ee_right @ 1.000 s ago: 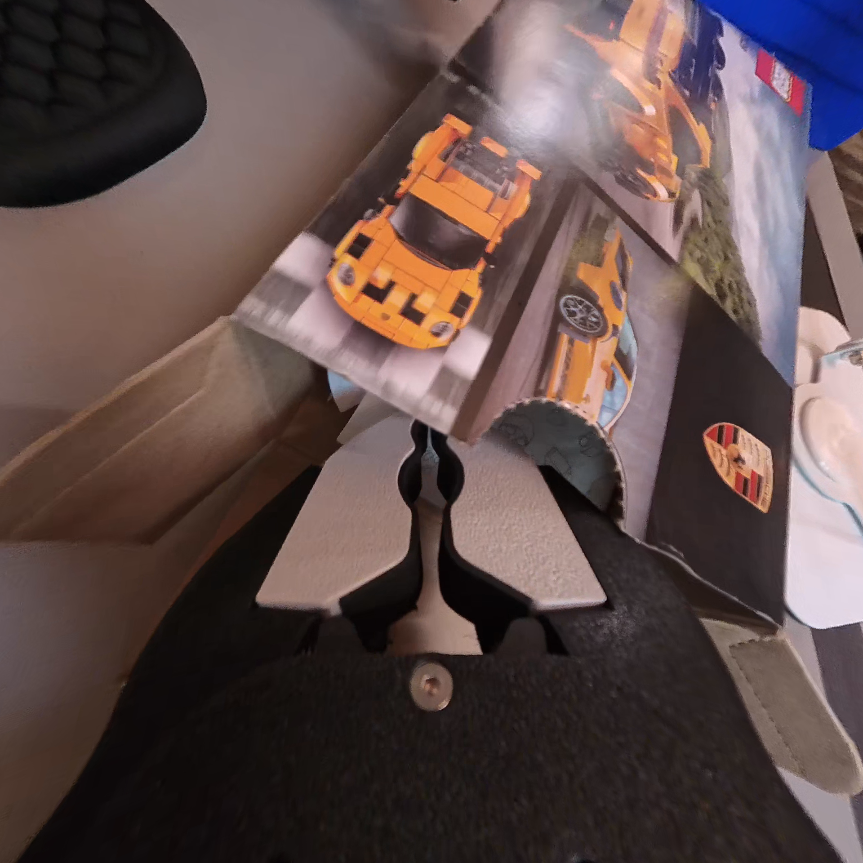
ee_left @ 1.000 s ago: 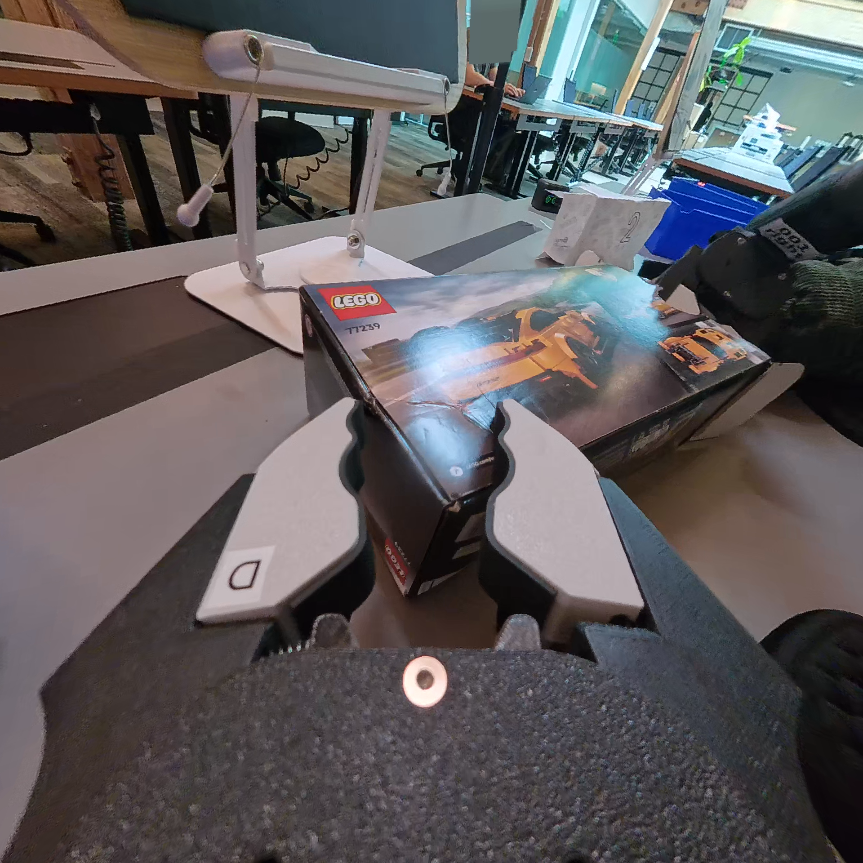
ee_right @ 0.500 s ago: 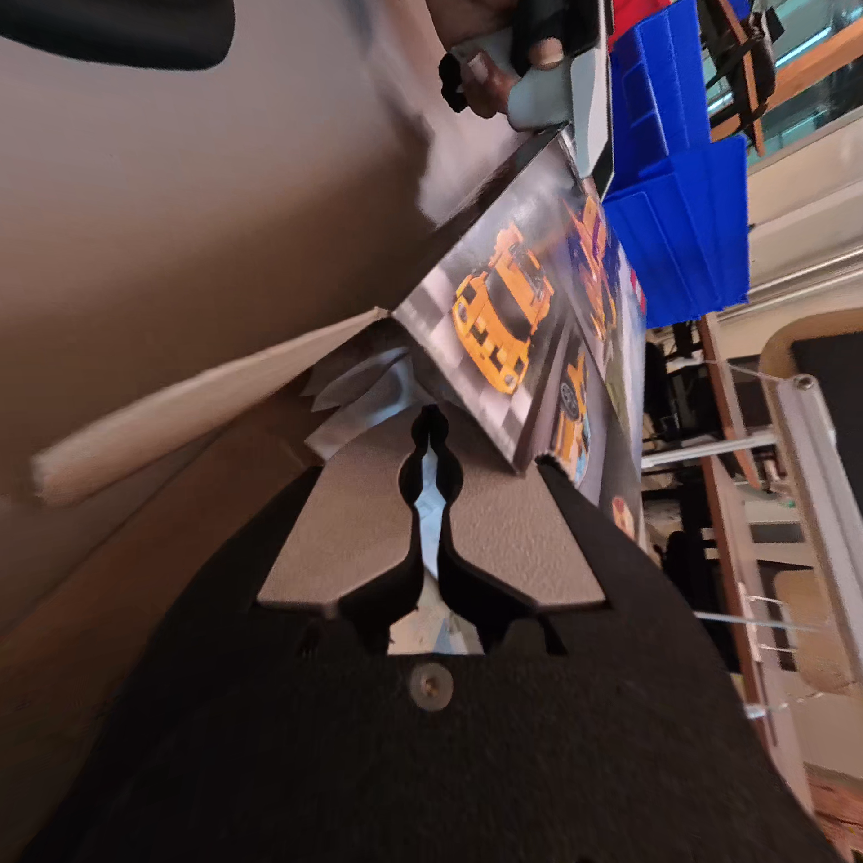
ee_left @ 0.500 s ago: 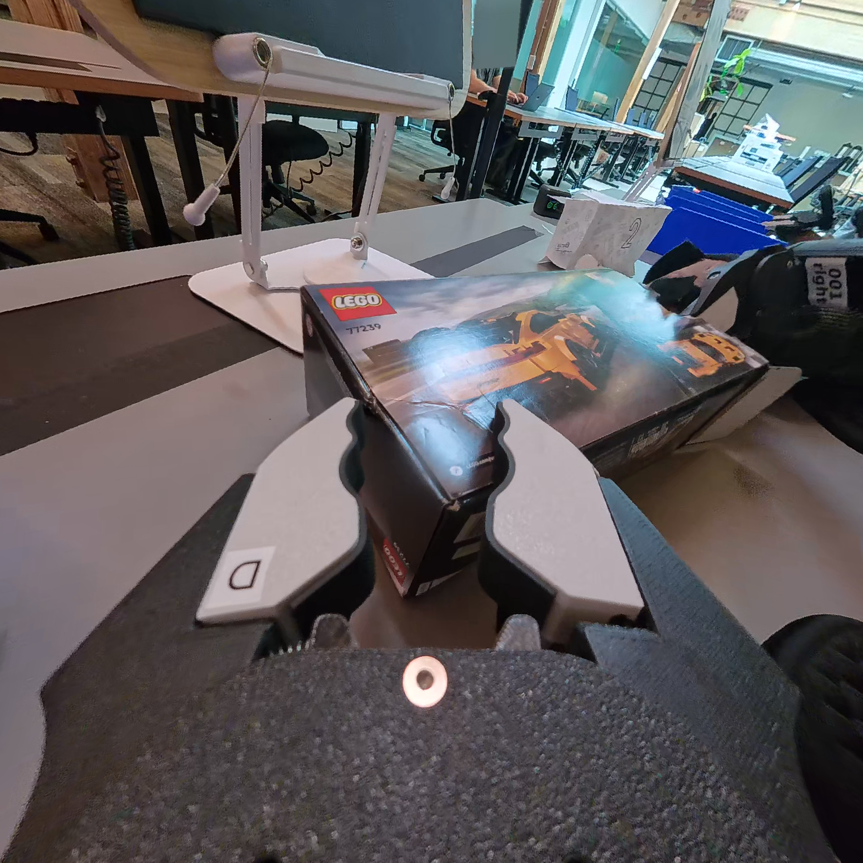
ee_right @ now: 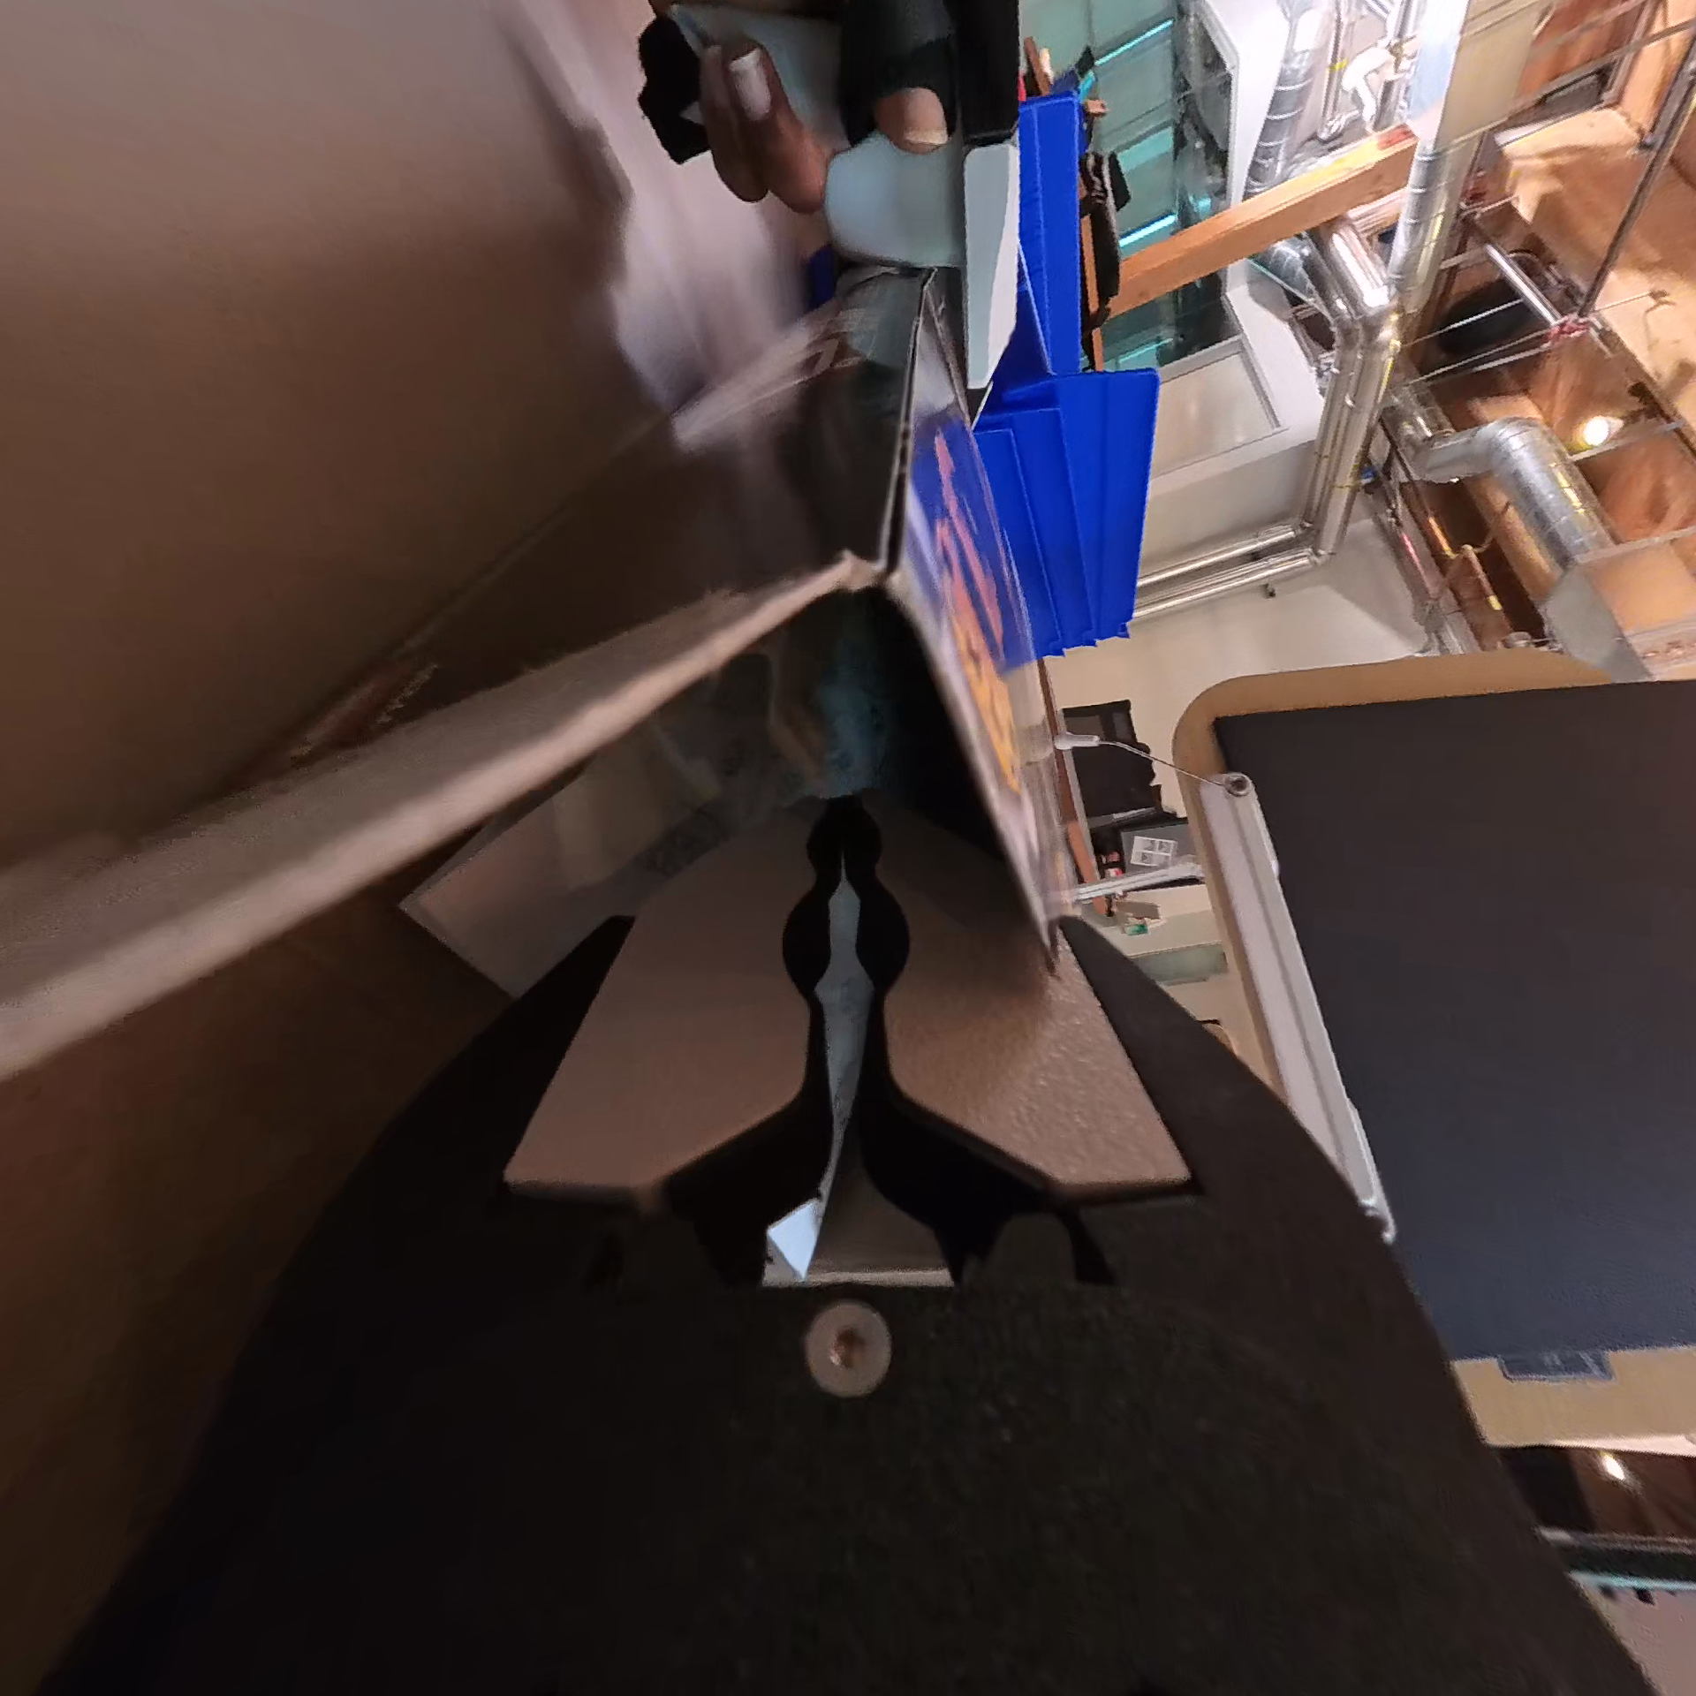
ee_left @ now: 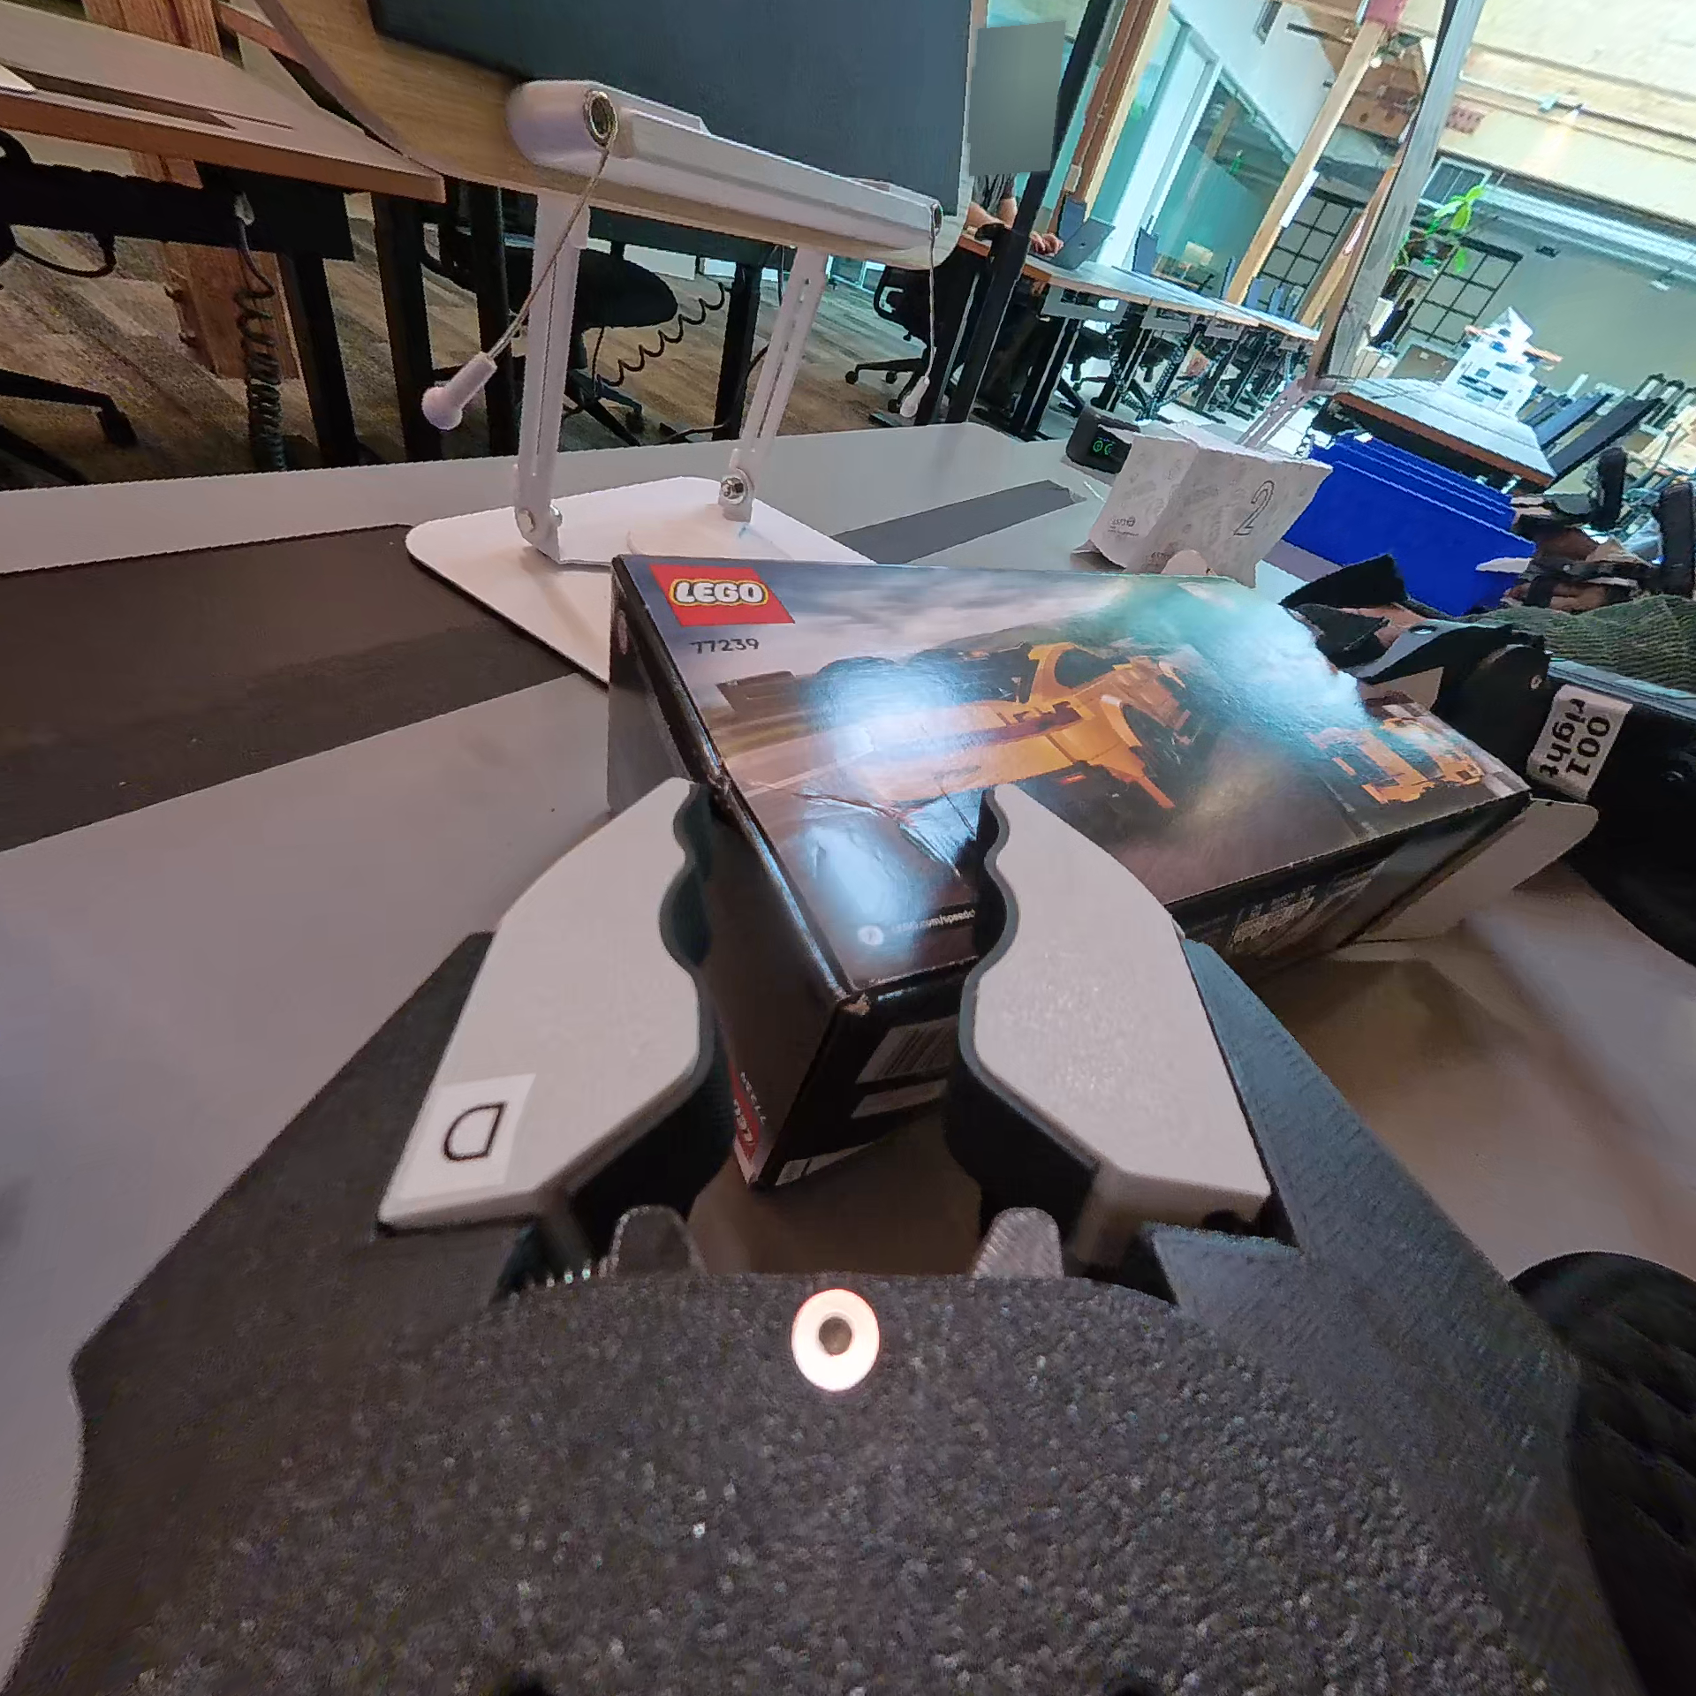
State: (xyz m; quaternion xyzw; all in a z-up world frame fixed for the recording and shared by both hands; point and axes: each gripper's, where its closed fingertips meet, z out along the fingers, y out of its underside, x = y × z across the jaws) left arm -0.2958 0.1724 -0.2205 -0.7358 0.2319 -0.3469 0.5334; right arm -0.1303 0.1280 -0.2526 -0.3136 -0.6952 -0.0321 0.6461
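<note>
Left gripper: the left gripper [ee_left: 840,881] straddles the near corner of the toy brick set box [ee_left: 1055,734]; its two grey fingers [ee_left: 587,1000] press against the box's sides, jaws held apart only by the width of the box corner.
Box: a dark cardboard carton printed with an orange car, lying flat on the grey table [ee_left: 229,872] with its long side running away to the right; the far end flap [ee_left: 1551,840] stands open.
Right gripper: the right gripper [ee_right: 849,853] sits at that open end — jaws almost fully together, pinching a thin white sheet, paper or plastic, [ee_right: 840,1028] that runs down between them. In the left wrist view its black body [ee_left: 1560,725] shows at the box's far end.
Box mouth, right wrist view: the open end of the carton [ee_right: 954,569] is just ahead of the fingertips, with crumpled pale contents inside — too blurred to identify.
Behind the box: a white desk lamp [ee_left: 734,184] on a flat base, touching or just beside the box's rear corner.
Farther right: a white patterned tissue box [ee_left: 1193,505] and blue plastic bins [ee_left: 1404,532].
</note>
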